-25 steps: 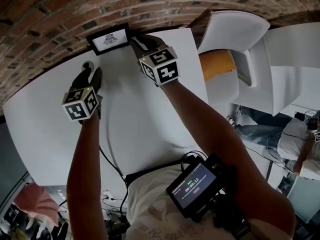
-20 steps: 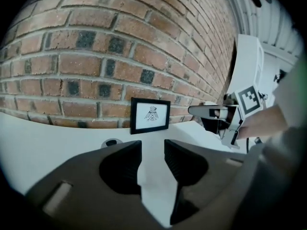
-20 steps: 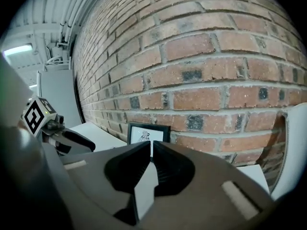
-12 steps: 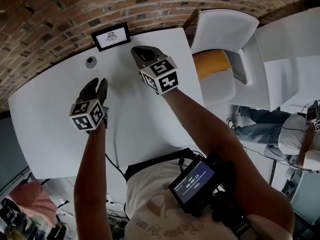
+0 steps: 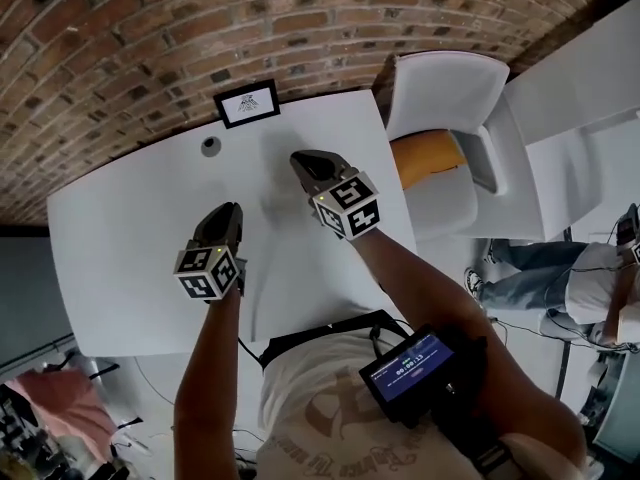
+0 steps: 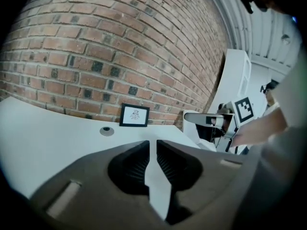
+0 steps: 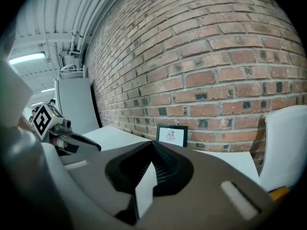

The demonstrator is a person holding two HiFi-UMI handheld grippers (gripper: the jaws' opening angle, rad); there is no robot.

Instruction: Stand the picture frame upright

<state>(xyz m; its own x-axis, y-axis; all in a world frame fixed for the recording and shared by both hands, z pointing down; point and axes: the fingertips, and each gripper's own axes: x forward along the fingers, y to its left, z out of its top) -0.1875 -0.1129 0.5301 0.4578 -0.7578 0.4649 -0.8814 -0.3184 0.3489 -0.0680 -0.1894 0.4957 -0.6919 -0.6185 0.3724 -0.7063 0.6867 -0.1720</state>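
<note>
The black picture frame point(image 5: 247, 104) with a white print stands upright at the back of the white table point(image 5: 120, 238), against the brick wall. It also shows in the left gripper view as the frame point(image 6: 134, 115) and in the right gripper view as the frame point(image 7: 171, 135). My left gripper point(image 5: 224, 214) hovers over the table's middle, well short of the frame. Its jaws are closing to a narrow gap point(image 6: 152, 145) with nothing between them. My right gripper point(image 5: 306, 161) is shut and empty point(image 7: 152, 146), also apart from the frame.
A round cable hole point(image 5: 210, 146) lies in the table left of the frame. A white chair point(image 5: 445, 83) with an orange cushion point(image 5: 428, 156) stands past the table's right edge. A seated person point(image 5: 590, 288) is at far right.
Both grippers have drawn back from the frame toward me. The right gripper, close beside the frame earlier, has shut. The left jaws have narrowed. The frame stays upright at the wall.
</note>
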